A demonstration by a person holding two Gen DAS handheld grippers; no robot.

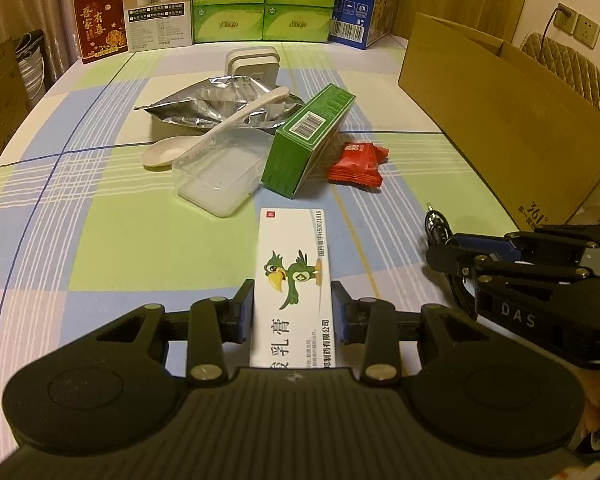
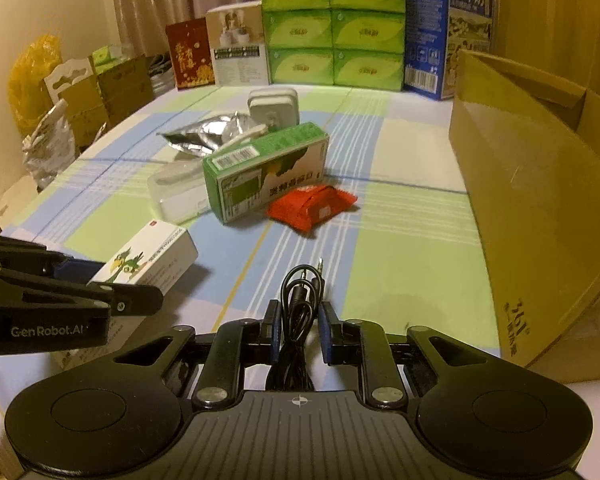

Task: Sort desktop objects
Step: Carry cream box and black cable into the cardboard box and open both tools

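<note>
Clamped flat in the left gripper [image 1: 292,312], a slim white cardboard carton [image 1: 294,276]; just beside it, the right gripper [image 2: 299,328] pinches a coiled black cable [image 2: 300,292].

white parrot box [image 1: 292,280] and coiled black cable [image 2: 298,300], both clamped.

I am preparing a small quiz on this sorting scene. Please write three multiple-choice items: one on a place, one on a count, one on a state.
1. Where is the red packet?
A. beside the green box
B. inside the cardboard box
C. on the spoon

2. How many green tissue packs are stacked at the back?
A. two
B. six
C. nine

3. What does the right claw do?
A. stands wide open
B. grips the spoon
C. is shut on the black cable

Answers: 1 A, it lies against the green box; 2 B, two columns of three; 3 C, the black cable runs between its pads.
</note>
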